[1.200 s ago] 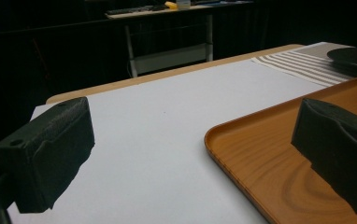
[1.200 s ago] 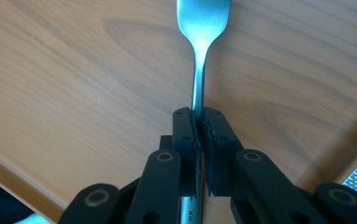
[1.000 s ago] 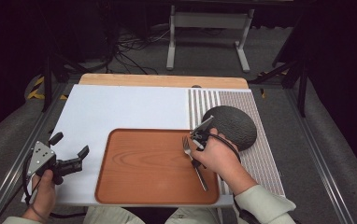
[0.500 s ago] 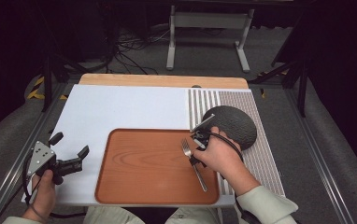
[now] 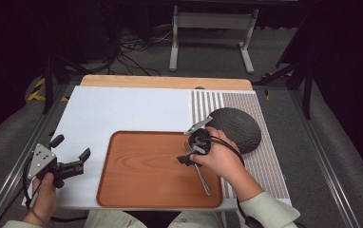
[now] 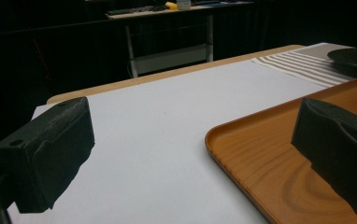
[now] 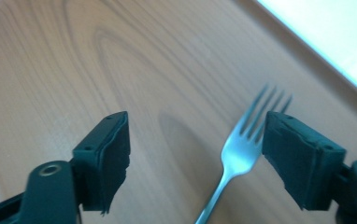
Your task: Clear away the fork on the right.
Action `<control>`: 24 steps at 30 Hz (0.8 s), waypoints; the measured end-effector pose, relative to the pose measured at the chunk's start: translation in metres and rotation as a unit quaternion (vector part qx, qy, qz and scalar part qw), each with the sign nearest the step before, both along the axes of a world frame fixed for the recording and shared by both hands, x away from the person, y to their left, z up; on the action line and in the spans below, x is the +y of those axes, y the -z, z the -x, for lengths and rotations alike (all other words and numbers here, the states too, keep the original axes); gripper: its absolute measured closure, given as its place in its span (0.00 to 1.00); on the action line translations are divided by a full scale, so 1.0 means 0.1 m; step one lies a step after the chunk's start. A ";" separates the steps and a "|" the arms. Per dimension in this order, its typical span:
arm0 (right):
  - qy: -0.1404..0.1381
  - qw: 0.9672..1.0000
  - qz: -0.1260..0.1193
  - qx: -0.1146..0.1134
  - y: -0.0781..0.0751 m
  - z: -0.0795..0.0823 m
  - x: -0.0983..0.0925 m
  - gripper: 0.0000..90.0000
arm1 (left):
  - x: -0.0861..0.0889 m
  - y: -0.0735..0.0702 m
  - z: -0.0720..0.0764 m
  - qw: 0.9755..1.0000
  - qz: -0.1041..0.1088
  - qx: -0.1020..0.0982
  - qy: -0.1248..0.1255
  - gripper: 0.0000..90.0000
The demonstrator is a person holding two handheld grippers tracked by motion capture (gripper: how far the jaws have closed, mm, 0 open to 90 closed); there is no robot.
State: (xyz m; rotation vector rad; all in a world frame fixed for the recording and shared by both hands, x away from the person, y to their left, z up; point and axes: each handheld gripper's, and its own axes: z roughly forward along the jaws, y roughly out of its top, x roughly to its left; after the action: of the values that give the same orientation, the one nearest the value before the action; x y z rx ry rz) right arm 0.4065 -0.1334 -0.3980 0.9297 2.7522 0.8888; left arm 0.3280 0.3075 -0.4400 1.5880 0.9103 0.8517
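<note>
A metal fork (image 7: 242, 144) lies flat on the wooden tray (image 5: 141, 175), near its right side; its handle (image 5: 203, 180) runs toward the near edge. My right gripper (image 5: 186, 158) hovers just above the fork's tines, open. In the right gripper view the tines sit beside the right jaw, and nothing is held in the right gripper (image 7: 197, 154). My left gripper (image 5: 71, 147) is open over the white mat, left of the tray. In the left gripper view the left gripper (image 6: 190, 149) is empty, with the tray's corner (image 6: 260, 154) ahead of it.
A dark round plate (image 5: 239, 128) rests on the striped placemat (image 5: 265, 166), right of the tray and just behind my right hand. The white mat (image 5: 122, 114) covers the left and middle of the table. A wooden strip (image 5: 165, 81) runs along the far edge.
My right gripper has shifted slightly left and toward the near edge, now covering the fork's tines from above. The fork and the left gripper have not moved.
</note>
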 end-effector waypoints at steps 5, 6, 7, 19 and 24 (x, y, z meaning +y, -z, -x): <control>-0.028 0.999 -0.016 -0.023 0.04 -0.04 0.02 0.51 | 0.00 0.00 0.00 1.000 0.001 0.000 0.000 0.00; -0.034 0.999 -0.014 -0.028 0.04 -0.05 0.02 0.55 | 0.00 0.00 0.00 1.000 0.001 0.000 0.000 0.00; -0.039 0.999 -0.013 -0.035 0.05 -0.06 0.02 0.58 | 0.00 0.00 0.00 1.000 0.000 0.000 0.000 0.00; -0.033 0.997 0.004 -0.073 0.23 -0.12 0.07 0.96 | 0.00 0.00 0.00 1.000 0.001 -0.001 0.000 0.00; -0.030 0.997 0.008 -0.075 0.32 -0.17 0.05 1.00 | 0.01 0.00 0.00 1.000 0.002 -0.001 -0.001 0.00</control>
State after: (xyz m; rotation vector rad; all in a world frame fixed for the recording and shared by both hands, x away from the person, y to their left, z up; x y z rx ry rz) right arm 0.4230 -0.1289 -0.4301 0.7492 2.6671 0.9056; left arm 0.3281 0.3083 -0.4399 1.5826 0.9130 0.8520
